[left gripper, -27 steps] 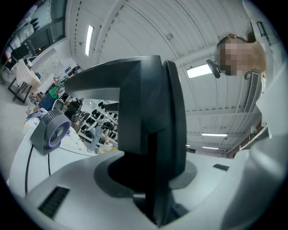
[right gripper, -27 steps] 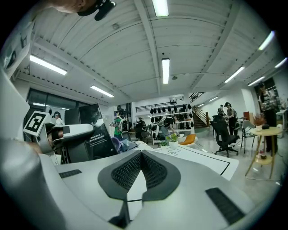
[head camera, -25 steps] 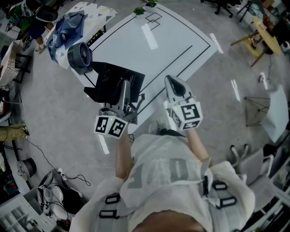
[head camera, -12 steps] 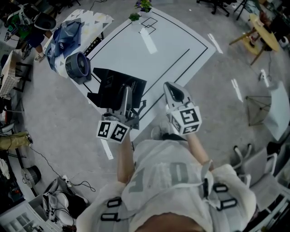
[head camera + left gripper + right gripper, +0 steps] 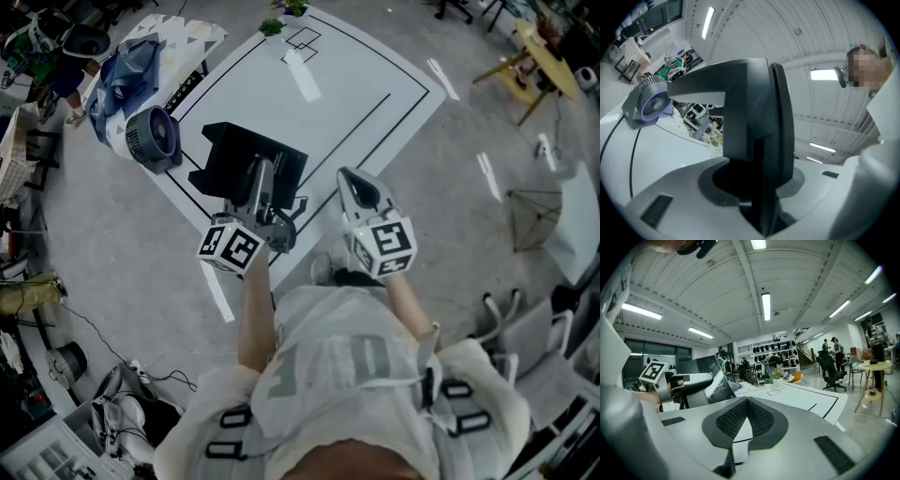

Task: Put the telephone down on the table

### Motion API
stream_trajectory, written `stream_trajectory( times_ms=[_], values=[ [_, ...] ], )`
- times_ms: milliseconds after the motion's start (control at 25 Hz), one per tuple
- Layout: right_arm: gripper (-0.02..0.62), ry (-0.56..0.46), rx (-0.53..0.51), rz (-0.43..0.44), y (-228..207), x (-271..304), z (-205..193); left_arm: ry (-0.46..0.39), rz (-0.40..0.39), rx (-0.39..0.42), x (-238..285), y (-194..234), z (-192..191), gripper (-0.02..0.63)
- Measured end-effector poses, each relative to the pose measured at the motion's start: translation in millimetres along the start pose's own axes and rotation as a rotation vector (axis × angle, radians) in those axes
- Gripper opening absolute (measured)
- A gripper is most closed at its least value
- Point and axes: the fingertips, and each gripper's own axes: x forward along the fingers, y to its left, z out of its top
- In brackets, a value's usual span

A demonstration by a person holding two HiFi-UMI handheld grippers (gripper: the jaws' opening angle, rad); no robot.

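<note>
Holds black, angular, slab-like telephone [image 5: 230,155] clamped in left gripper [image 5: 261,187] jaws. Shows right gripper [image 5: 354,180] jaws together, empty.

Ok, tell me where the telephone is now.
In the head view the black telephone is left of centre, clamped in the left hand-held gripper over the white table's near edge, beside the fan.

Black, angular telephone [image 5: 234,155], clamped edge-on between the left gripper [image 5: 260,187] jaws, jutting forward past them, above white table [image 5: 347,84].
</note>
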Motion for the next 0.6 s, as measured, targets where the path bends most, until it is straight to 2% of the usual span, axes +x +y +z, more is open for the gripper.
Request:
stream_trajectory(
  times_ms=[200,600],
  values=[
    [0.008,0.009,0.018,-0.003,-7,3,-7,0.013,0.045,-0.128,14,27,-12,0.147],
    [0.008,0.035,0.063,0.009,-13,0,-19,0.073,0.102,-0.278,29,60,-38,0.150]
  ],
)
